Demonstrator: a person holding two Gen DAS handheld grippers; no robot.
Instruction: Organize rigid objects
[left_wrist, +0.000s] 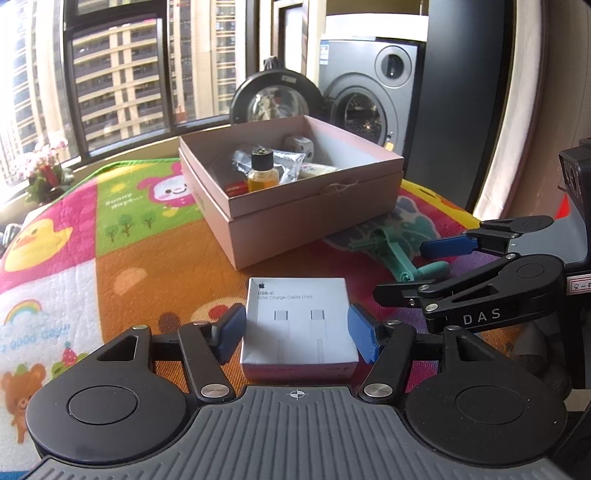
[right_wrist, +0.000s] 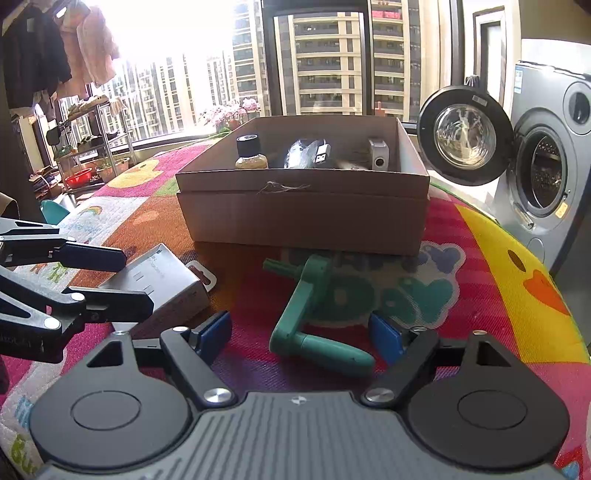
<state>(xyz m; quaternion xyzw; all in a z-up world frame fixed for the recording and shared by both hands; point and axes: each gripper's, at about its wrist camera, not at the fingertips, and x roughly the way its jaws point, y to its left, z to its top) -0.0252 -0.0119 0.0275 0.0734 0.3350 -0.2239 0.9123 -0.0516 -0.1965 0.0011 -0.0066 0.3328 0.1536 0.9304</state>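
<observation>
the open pink box (left_wrist: 314, 218) stands on the bench, which is covered by a bright cartoon mat (left_wrist: 110, 236), and serves as the landmark here. inside the pink box stand a small amber bottle with a black cap (left_wrist: 262, 171), a crinkled clear plastic bag (left_wrist: 291, 166), a pale grey block with holes (left_wrist: 301, 146) toward its far wall and something red (left_wrist: 234, 189) at its near left corner.

in front of the pink box, on the mat, lies a white usb-c cable box (left_wrist: 299, 328). the left gripper (left_wrist: 298, 332) is level with it, its blue pads (left_wrist: 231, 332) spread apart on either side of the cable box; whether the pads touch the carton's sides cannot be told, and the carton rests flat on the mat.

in front of the pink box and to its right lies a green crank handle (right_wrist: 314, 314), flat on the mat. the right gripper (right_wrist: 301, 334) has its fingers apart, one on each side of the handle's grip end, not touching it.

behind the pink box, a grey washing machine (left_wrist: 373, 88) has its round door (left_wrist: 275, 98) swung open. a window (left_wrist: 122, 70) showing apartment blocks lies behind the pink box to its left, with pink flowers (left_wrist: 44, 162) at the sill.
</observation>
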